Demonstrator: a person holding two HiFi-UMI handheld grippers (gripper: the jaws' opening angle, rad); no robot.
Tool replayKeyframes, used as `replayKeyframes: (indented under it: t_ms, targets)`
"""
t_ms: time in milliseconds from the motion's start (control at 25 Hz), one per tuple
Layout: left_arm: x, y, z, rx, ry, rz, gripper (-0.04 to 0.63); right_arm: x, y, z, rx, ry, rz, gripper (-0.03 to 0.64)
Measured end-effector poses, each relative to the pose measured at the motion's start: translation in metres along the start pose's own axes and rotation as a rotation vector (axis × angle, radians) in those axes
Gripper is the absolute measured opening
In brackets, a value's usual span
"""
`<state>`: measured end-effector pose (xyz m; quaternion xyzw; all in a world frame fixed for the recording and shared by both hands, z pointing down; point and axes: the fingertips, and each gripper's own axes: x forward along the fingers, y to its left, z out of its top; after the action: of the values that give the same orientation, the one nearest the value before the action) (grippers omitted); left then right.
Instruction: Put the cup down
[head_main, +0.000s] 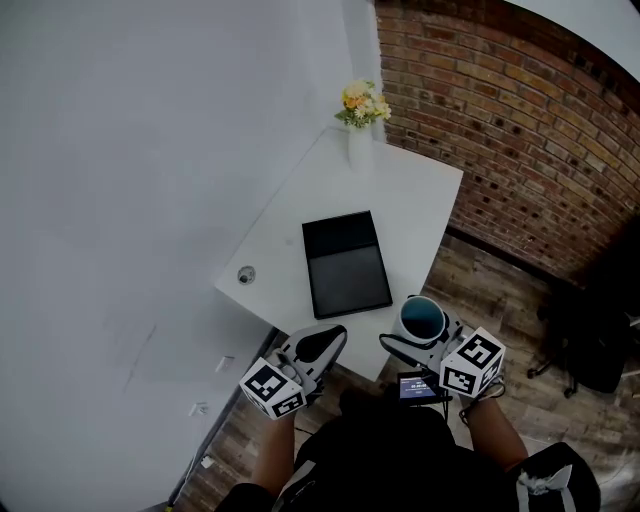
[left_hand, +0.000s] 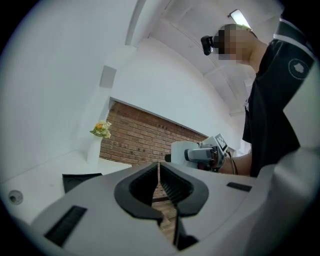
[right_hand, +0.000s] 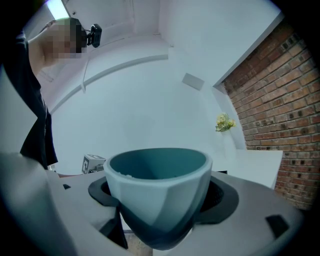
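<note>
**Inspector:** State the position of the cup (right_hand: 157, 190).

**Assistant:** It is held off the surface in the right gripper (head_main: 422, 338), at the near right edge of the white table (head_main: 420, 200), about 4 o'clock from the black tray (head_main: 345, 265). Whether it hangs over the tabletop or just past the edge, I cannot tell.

**Inspector:** Fingers?

**Assistant:** On the right they stand wide, one on each side of the cup's wall below the rim, pressing on it. The left gripper (left_hand: 159, 185) has its jaws drawn together with nothing between them. It idles at 7 o'clock from the tray.

**Inspector:** Handling assessment.

**Assistant:** Judged stiff and smooth, probably ceramic, so it would chip on a hard landing. The inside looks empty, so it should be light. The body is faceted and tapers toward a darker base. That taper could let it slip down through the pads if the grip loosens early.

**Inspector:** Recommended hold?

**Assistant:** As now, across the widest band just under the rim, with the mouth level. Release only once the base sits flat.

**Inspector:** Obstructions?

**Assistant:** The tray fills the table's middle, and a vase of flowers (head_main: 360, 125) stands at 12 o'clock, well apart. The bare strip at 3 o'clock of the tray looks suitable.
</note>
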<state>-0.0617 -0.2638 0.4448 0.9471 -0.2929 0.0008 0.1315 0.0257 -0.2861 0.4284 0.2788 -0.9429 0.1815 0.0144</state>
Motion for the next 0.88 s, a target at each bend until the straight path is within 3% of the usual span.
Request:
replayKeyframes:
  t_ms: [440, 880]
  targets:
    - [0.008, 0.027, 0.005, -0.017, -0.017, 0.030, 0.008, 0.032, -0.037, -0.003, -0.025, 0.045, -0.005, 0.399]
    - [0.002, 0.076, 0.020, -0.036, -0.035, 0.097, 0.008, 0.166, -0.137, 0.003, -0.043, 0.035, -0.068, 0.399]
